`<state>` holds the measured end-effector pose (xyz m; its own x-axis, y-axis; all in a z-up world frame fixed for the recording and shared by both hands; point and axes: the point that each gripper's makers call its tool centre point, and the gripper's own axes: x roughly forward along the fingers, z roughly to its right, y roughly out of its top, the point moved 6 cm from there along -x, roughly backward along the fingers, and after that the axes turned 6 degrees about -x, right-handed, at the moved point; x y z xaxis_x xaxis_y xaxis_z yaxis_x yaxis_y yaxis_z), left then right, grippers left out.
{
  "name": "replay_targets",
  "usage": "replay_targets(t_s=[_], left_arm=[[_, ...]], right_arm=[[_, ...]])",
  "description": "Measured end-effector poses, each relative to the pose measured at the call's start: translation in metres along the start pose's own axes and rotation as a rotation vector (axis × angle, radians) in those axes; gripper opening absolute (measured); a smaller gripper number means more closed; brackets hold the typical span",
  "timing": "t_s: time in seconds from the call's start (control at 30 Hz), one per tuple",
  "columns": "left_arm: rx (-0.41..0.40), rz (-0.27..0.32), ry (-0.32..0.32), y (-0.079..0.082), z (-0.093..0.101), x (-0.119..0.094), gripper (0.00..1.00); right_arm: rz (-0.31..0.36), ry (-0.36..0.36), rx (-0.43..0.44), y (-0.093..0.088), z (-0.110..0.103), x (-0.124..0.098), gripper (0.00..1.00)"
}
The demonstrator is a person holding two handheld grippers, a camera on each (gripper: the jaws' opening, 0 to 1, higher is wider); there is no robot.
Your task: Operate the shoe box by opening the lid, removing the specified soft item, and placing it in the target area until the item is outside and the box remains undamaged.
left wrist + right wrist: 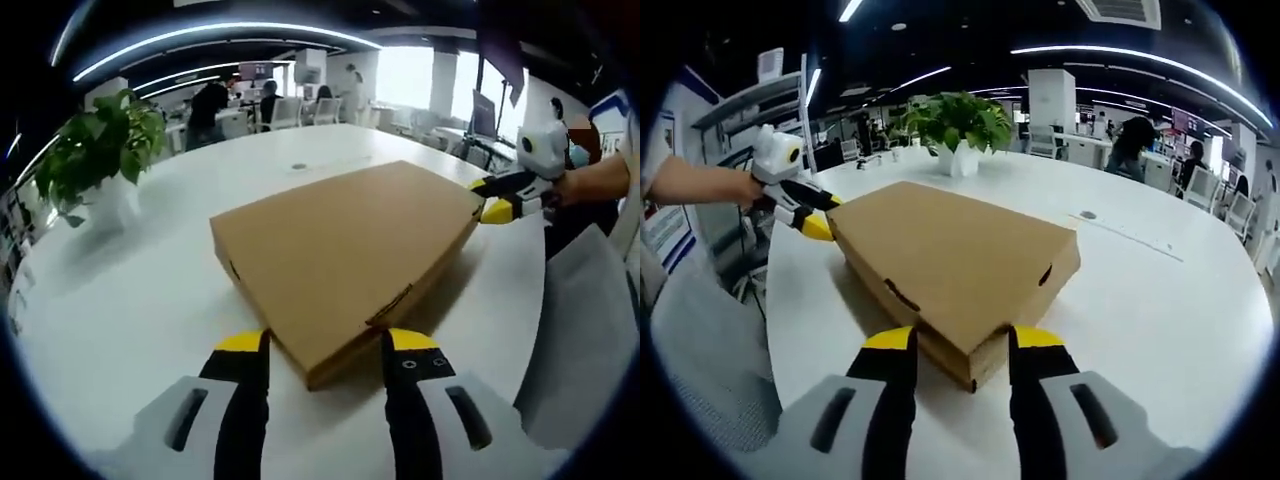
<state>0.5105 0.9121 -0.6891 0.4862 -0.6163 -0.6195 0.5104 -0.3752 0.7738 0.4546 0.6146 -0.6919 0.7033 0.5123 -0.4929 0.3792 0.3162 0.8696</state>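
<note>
Shoe box (pixel 345 255) of plain brown cardboard lies flat and closed on the white bench (pixel 130 300), one corner pointing between the jaws of the left gripper (pixel 326 352). In the left gripper view those yellow-tipped jaws are spread, one on each side of that near corner, not pinching it. At the far corner the right gripper (pixel 503 200) sits just beside the box edge. A potted plant (pixel 100 160) stands well apart on the bench.

In the right gripper view the shoe box (pixel 955 260) again points a corner between the spread jaws of the right gripper (pixel 960 340), and the left gripper (pixel 810 215) touches or nearly touches the opposite corner. The lid is not yet raised. Squeezing either corner hard could likely crush the cardboard, and lifting one side alone might twist or tear the lid flap.
</note>
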Motion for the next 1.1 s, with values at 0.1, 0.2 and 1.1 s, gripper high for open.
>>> replay_targets(t_s=[0.1,0.2,1.1], left_arm=[[0.007,-0.003,-0.001,-0.003,-0.001,-0.003,0.45],[0.002,-0.003,-0.001,-0.005,-0.002,-0.007,0.44],[-0.054,-0.040,0.033,-0.016,0.011,-0.032,0.48]], right_arm=[[0.000,0.004,-0.001,-0.001,-0.006,-0.002,0.32],[0.003,0.007,-0.003,-0.002,-0.010,-0.004,0.31],[0.037,0.031,0.040,0.005,-0.032,-0.016,0.32]])
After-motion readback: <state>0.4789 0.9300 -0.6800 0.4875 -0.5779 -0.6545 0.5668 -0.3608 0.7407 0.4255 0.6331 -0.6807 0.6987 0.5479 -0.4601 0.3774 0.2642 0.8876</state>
